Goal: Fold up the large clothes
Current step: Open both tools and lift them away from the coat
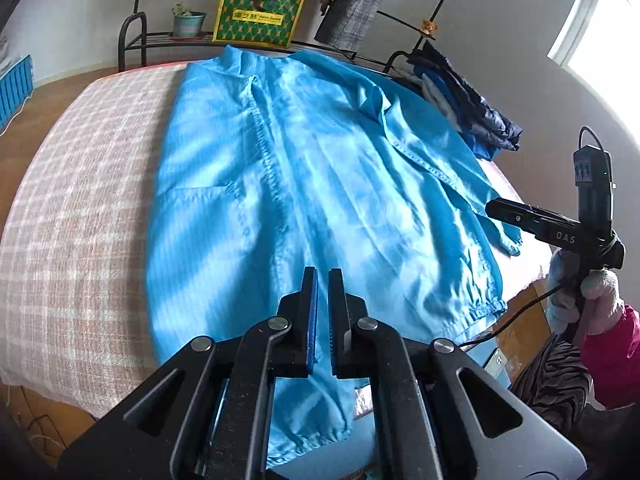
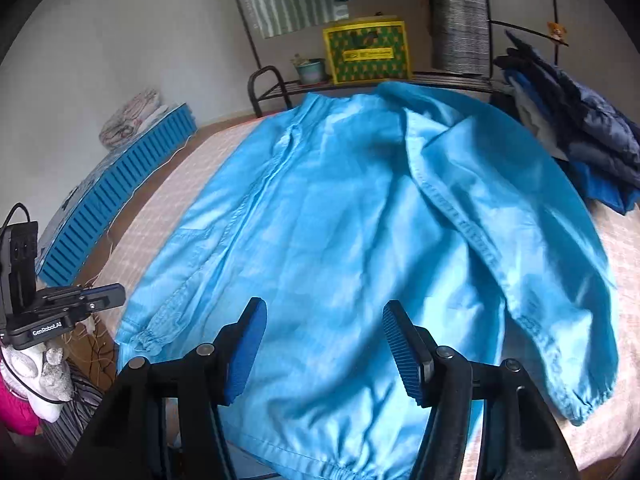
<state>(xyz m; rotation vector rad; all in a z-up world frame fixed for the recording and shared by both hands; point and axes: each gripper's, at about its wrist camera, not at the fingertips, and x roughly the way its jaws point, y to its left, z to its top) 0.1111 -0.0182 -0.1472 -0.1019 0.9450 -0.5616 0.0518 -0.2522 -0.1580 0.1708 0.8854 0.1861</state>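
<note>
A large bright blue jacket point(image 1: 304, 184) lies spread front-up on a table covered with a pink checked cloth point(image 1: 80, 200); its collar is at the far end and its elastic hem hangs over the near edge. It also shows in the right wrist view point(image 2: 352, 240), with one sleeve folded down along its right side. My left gripper point(image 1: 323, 276) hovers above the hem near the jacket's middle, nearly shut and empty. My right gripper point(image 2: 324, 320) is open and empty above the lower front of the jacket. In the left wrist view it point(image 1: 500, 210) shows near the sleeve cuff.
A pile of dark blue folded clothes point(image 2: 580, 136) sits at the table's far right. Behind the table stands a black metal rack point(image 1: 132, 40) with a yellow-green box point(image 1: 256, 16) and a potted plant point(image 1: 188, 22). A blue slatted crate point(image 2: 116, 196) stands to the left.
</note>
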